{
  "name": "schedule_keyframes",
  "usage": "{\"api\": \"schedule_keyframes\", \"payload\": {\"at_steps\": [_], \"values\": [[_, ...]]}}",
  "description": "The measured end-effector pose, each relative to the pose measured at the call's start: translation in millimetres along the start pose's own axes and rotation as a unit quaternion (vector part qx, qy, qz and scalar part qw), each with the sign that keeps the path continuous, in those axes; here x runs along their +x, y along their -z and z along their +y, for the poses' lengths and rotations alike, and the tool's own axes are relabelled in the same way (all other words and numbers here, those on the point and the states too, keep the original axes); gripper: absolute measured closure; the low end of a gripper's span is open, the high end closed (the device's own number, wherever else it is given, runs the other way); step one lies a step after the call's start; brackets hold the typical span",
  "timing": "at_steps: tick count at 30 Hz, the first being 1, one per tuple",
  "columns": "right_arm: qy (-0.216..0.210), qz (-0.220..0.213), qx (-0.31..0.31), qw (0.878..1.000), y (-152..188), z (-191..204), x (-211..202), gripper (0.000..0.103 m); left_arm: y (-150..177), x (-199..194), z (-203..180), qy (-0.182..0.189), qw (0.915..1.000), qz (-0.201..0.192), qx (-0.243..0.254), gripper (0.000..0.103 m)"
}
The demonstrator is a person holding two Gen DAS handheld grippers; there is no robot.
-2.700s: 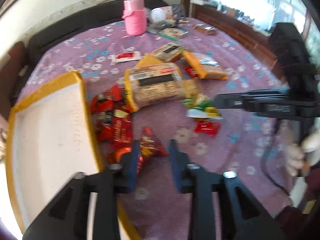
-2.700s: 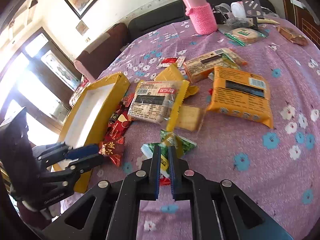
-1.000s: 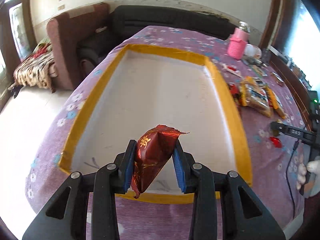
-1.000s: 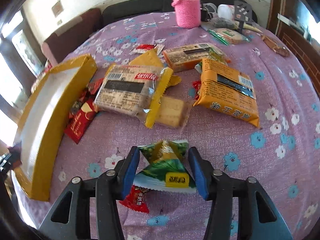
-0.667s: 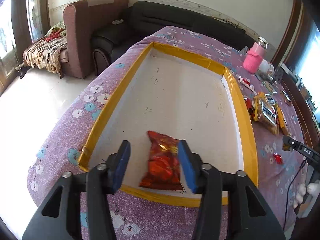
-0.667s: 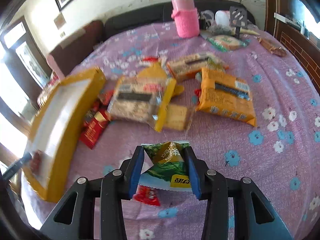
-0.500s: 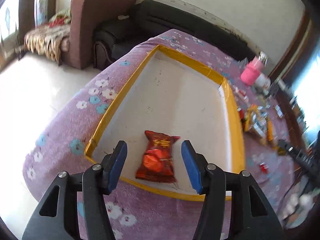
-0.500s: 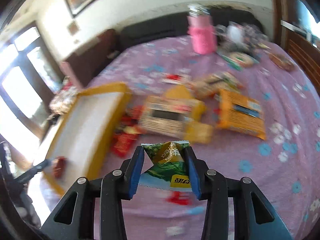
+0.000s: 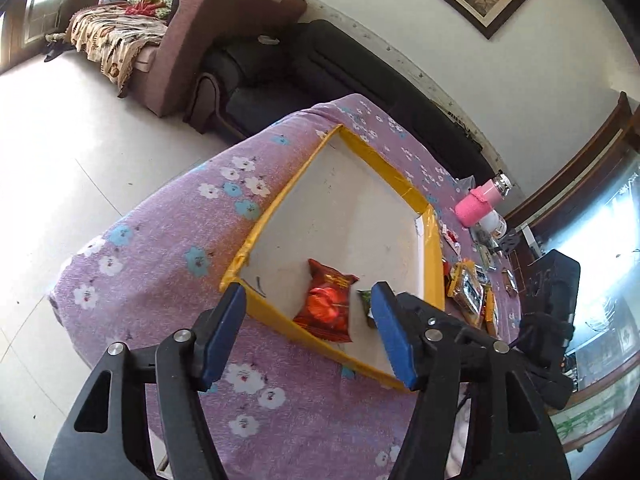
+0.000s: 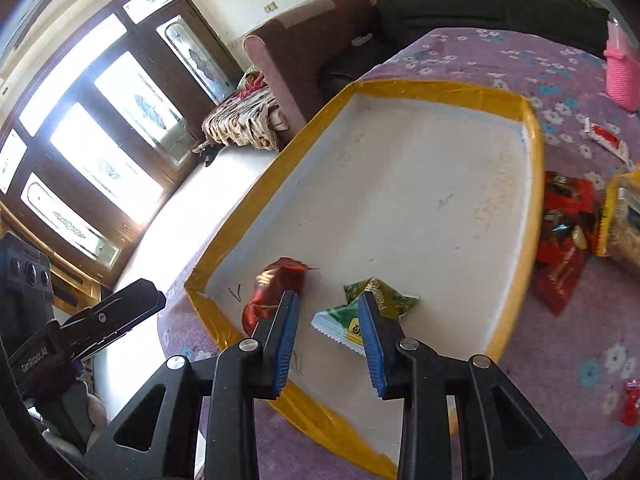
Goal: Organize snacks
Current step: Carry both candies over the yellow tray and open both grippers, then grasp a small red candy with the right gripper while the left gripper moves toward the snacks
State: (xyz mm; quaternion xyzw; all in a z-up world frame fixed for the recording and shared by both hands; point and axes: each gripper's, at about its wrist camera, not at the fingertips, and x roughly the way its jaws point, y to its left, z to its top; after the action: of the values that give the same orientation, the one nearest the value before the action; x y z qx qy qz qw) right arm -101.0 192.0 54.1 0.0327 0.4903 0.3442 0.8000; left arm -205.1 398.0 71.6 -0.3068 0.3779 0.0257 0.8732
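Purple flowered cloth is covering the tabletop [image 10: 560, 360], with a sofa and bright glazed doors lying beyond it; the right tool [image 10: 328, 338] is hanging with its blue pads spread wide and nothing between them, tilted down over the near end of the yellow-edged tray [image 10: 524, 264]; the green snack packet [image 10: 362, 312] is lying flat on the white tray floor just ahead of the right tool and partly behind its right pad, its long axis running roughly crosswise to the fingers; the red snack packet [image 10: 272, 288] is resting just left of the left pad, near the tray's near corner. The left tool [image 9: 308, 332] is likewise gaping and holding nothing, hanging back outside the tray's near rim, with the red packet ahead of it. Remaining snacks [image 10: 568, 240] are sitting far off to the right of the right tool, beyond the tray's far wall; judging by that, the right tool is the nearer one, and its next reach is probably lying rightward across that wall.
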Motion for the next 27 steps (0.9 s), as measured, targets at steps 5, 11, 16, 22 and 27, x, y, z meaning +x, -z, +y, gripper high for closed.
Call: {"api": "schedule_keyframes", "payload": {"at_steps": [5, 11, 16, 22, 27], "values": [[0.025, -0.056, -0.009, 0.998, -9, -5, -46, 0.066, 2, 3, 0, 0.005, 1.0, 0.001, 0.007, 0.039], [0.157, -0.17, -0.003, 0.973, 6, -67, -136, 0.01, 10, 8, -22, 0.013, 0.9988, 0.004, 0.046, 0.039], [0.183, -0.109, 0.117, 0.97, 43, -168, -153, 0.027, 22, 17, -50, 0.022, 0.9961, 0.018, 0.084, 0.039], [0.145, -0.071, 0.146, 0.976, 86, -196, -132, 0.028, 44, 36, -104, 0.025, 0.9859, 0.043, 0.16, 0.039], [0.155, -0.051, 0.104, 0.981, 83, -177, -111, 0.059, 60, 53, -153, 0.024, 0.9716, 0.059, 0.228, 0.039]]}}
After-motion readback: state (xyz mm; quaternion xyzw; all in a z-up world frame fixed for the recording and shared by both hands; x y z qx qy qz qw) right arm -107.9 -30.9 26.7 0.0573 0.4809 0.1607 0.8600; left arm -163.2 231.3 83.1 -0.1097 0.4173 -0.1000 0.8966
